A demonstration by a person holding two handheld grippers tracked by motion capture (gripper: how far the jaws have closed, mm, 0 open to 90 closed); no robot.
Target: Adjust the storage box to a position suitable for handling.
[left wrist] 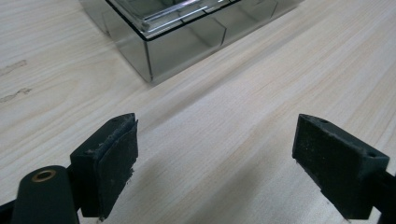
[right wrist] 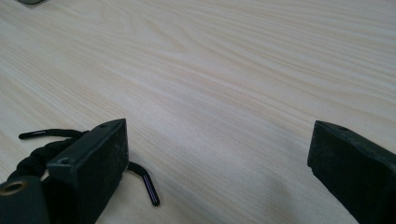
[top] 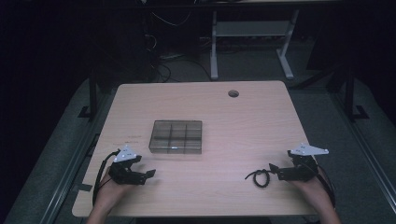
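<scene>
The desk (top: 243,121) lies bare around my clear compartment box (top: 176,136), mid-desk towards the left edge. My left gripper (top: 150,173) waits wide open, empty, near the front-left corner. My right gripper (top: 272,167), open and empty, noses the black shoelace (top: 260,177) by the front edge; one sloppy pinch could catch a single loop and drag it.

Your left gripper (top: 148,173): black body, blocky black jaws faced with worn pads, a brass-ringed hole at one jaw's base.
Your right gripper (top: 274,170): black, square jaw blocks, each with a small screw hole.
Top plates: light grey, three-cornered, dotted with holes.
Cables: black, looping back past your bare wrists.
</scene>
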